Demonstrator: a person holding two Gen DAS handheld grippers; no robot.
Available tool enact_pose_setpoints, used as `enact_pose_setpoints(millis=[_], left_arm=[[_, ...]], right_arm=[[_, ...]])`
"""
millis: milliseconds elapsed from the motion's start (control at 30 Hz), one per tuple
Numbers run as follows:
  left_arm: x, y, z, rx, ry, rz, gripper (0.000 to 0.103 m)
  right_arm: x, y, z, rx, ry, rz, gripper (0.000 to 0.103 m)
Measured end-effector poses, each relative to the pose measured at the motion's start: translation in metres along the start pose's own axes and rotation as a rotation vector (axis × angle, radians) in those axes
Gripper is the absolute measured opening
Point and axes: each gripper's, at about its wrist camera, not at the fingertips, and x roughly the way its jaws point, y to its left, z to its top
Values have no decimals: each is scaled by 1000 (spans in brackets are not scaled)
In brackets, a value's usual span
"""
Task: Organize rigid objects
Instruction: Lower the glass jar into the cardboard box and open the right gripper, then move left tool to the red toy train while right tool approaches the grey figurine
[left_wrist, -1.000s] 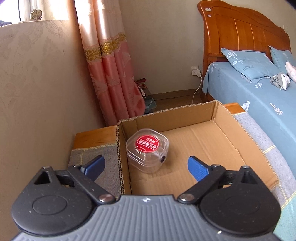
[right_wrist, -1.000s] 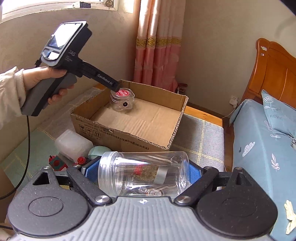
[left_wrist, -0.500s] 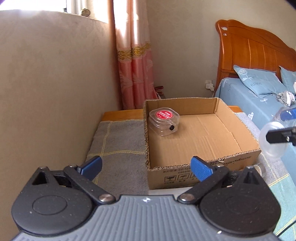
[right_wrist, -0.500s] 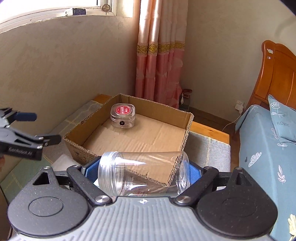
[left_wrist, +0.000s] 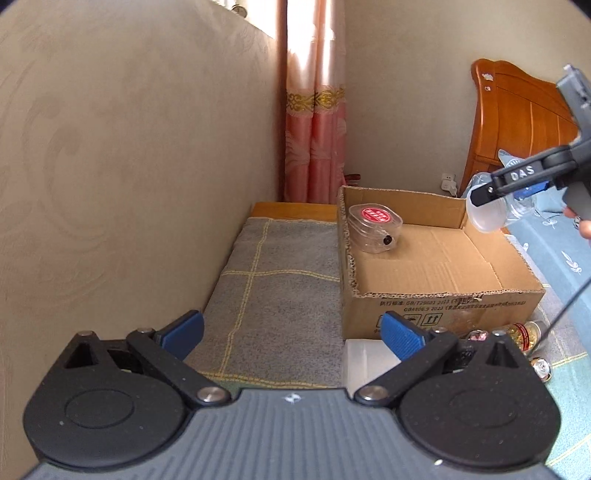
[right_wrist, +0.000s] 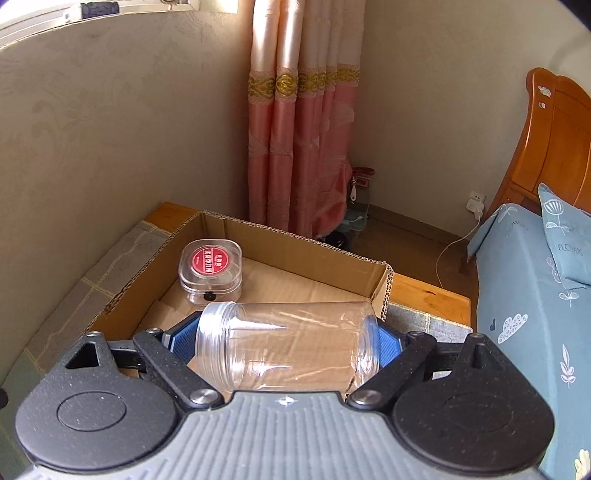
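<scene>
An open cardboard box (left_wrist: 443, 306) (right_wrist: 317, 247) stands on a grey checked cloth. A clear square container with a red label (left_wrist: 375, 227) (right_wrist: 211, 271) sits in the box's far left corner. My right gripper (right_wrist: 288, 345) is shut on a clear plastic jar (right_wrist: 291, 350), held sideways above the box's near edge; the jar also shows in the left wrist view (left_wrist: 491, 210) over the box's right wall. My left gripper (left_wrist: 291, 332) is open and empty, low over the cloth, in front of the box and left of it.
A white plastic container (left_wrist: 365, 363) lies just before the box. Small shiny bottles and baubles (left_wrist: 521, 332) lie at the box's right front. A beige wall (left_wrist: 129, 166) runs along the left. A bed with a blue sheet (right_wrist: 535, 295) stands at the right.
My left gripper has pulled back out of the box and now sits in front of it. My right gripper has carried the jar forward over the box.
</scene>
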Motion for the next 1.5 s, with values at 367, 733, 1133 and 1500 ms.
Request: enact_pose_setpoints(millis=[367, 733, 1133, 1500], left_arm=[[-4, 3, -6, -19, 19, -34, 102], [-14, -8, -10, 19, 25, -50, 102], [-13, -14, -18, 50, 52, -59, 102], [-14, -14, -26, 68, 73, -66, 102]], right_arm=[[2, 5, -3, -7, -14, -28, 103], [-41, 10, -33, -25, -42, -23, 103], [-58, 24, -104, 71, -27, -43, 103], [-31, 59, -158, 88, 48, -75, 103]])
